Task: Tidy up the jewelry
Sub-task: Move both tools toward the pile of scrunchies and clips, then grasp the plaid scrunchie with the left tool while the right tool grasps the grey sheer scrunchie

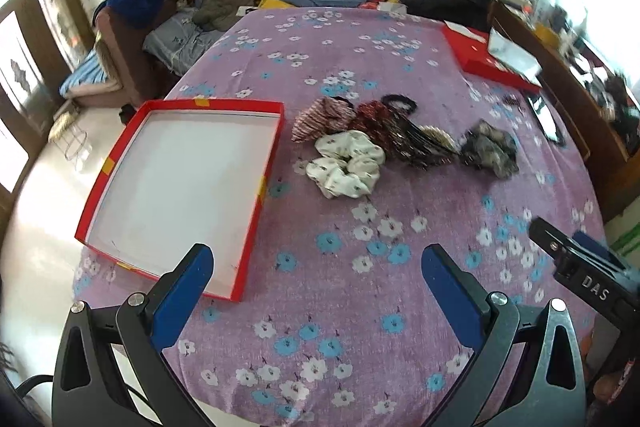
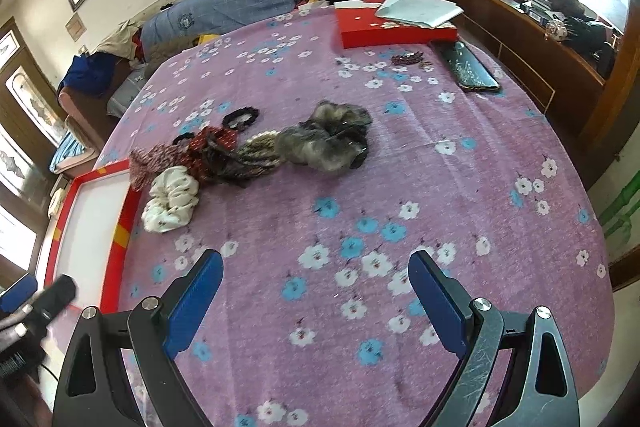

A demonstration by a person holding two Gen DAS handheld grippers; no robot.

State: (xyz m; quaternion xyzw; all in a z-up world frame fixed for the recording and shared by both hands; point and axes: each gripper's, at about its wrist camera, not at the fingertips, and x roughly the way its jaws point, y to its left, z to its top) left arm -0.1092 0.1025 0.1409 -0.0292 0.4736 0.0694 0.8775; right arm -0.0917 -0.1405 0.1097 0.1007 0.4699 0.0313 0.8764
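- Left wrist view: the left gripper (image 1: pixel 318 285) hangs above the near part of the table (image 1: pixel 340 315), which wears a purple flowered cloth; its jaws are released wide, with nothing between them.
- A shallow red tray (image 1: pixel 256 183) with a white floor lies at the table's left edge, nothing in it.
- Just right of the tray, near the table's middle, sits a heap of scrunchies: a white scrunchie (image 1: pixel 348 163) nearest, a striped pink one (image 1: pixel 320 117) and a dark red one (image 1: pixel 374 119) behind, a grey scrunchie (image 1: pixel 490 147) at the right end.
- The right gripper's tip pokes in at the right edge.
- Right wrist view: the right gripper (image 2: pixel 316 295) also hangs over the near cloth, jaws released, holding nothing.
- The heap lies ahead and to the left, the white scrunchie (image 2: pixel 172 197) just beside the red tray (image 2: pixel 120 227).
- A red box (image 2: pixel 392 29) under papers sits at the far right corner, a phone (image 2: pixel 468 67) near it.
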